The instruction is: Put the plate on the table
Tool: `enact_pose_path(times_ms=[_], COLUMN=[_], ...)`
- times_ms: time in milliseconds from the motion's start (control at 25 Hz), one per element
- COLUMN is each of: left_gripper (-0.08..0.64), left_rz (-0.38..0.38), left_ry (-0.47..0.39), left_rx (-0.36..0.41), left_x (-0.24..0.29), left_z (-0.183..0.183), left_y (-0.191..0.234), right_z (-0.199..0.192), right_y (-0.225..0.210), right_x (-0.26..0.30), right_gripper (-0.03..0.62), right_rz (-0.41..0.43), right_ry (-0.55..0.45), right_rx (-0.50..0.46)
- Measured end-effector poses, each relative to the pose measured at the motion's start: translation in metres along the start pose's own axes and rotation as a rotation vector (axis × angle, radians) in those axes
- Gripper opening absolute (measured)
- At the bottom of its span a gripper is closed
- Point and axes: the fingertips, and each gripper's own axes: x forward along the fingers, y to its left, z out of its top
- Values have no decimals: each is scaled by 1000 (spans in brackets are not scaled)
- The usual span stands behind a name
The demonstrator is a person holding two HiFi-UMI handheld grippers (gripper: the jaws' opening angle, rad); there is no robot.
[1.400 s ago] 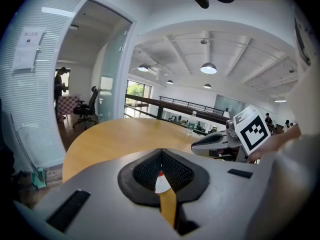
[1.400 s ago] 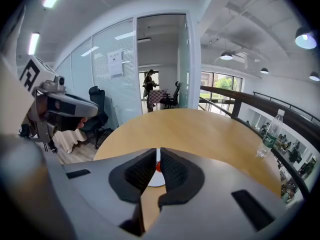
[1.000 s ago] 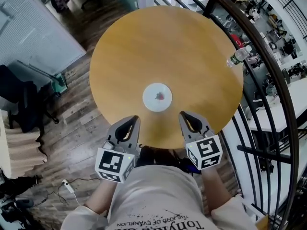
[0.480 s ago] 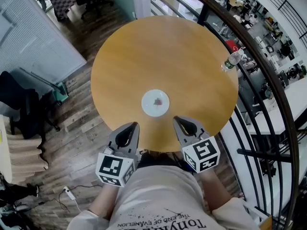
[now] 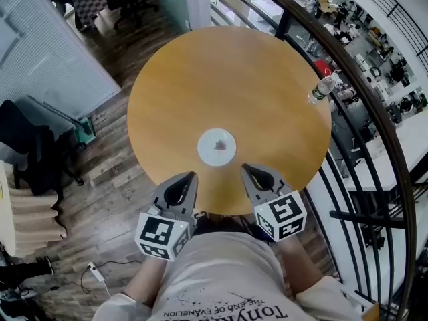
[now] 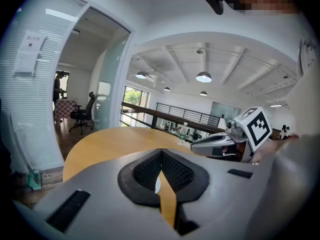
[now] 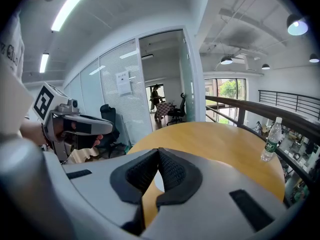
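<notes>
A small round white plate (image 5: 217, 146), with a reddish mark at its centre, lies flat on a round honey-coloured wooden table (image 5: 227, 79). It sits toward the table edge nearest the person, who holds a grey two-jaw tool in each hand.

From the head view, the left gripper (image 5: 191, 175) and the right gripper (image 5: 245, 167) point inward over that near edge. The plate lies just beyond their tips and between them, apart from both. Each gripper carries a cube with square black-and-white markers at its rear, close to the person's pale printed shirt (image 5: 221, 273).

The left gripper view shows that tool's dark ribbed pads pressed together at the tip, with nothing between them. A sliver of the plate (image 6: 157, 185) shows through the gap below, and the other tool is in view at the right of the frame. The right gripper view shows the same: its jaws meet at the tip and are empty, with the table stretching out beyond.

A clear plastic water bottle (image 5: 322, 87) with a green label stands upright at the table's far right rim, well apart from the plate. It is next to a curved dark metal railing (image 5: 374, 112). Dark wood plank floor (image 5: 114, 179) surrounds the table, and a black office chair (image 6: 82, 116) stands in the glass-walled room beyond.
</notes>
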Motion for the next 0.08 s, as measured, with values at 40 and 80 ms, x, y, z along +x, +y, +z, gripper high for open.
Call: enact_pose_path(times_ms=[40,80], left_gripper=[23,23], left_rz=[-1,-3], left_ry=[0,0], left_rx=[0,0], left_x=[0,1], left_z=[1,1], left_y=[0,0], right_z=[0,1], right_y=[-1,-1], right_x=[0,0], right_gripper=[25,25], right_rz=[-1,-2], right_ry=[0,0], right_rx=[0,0])
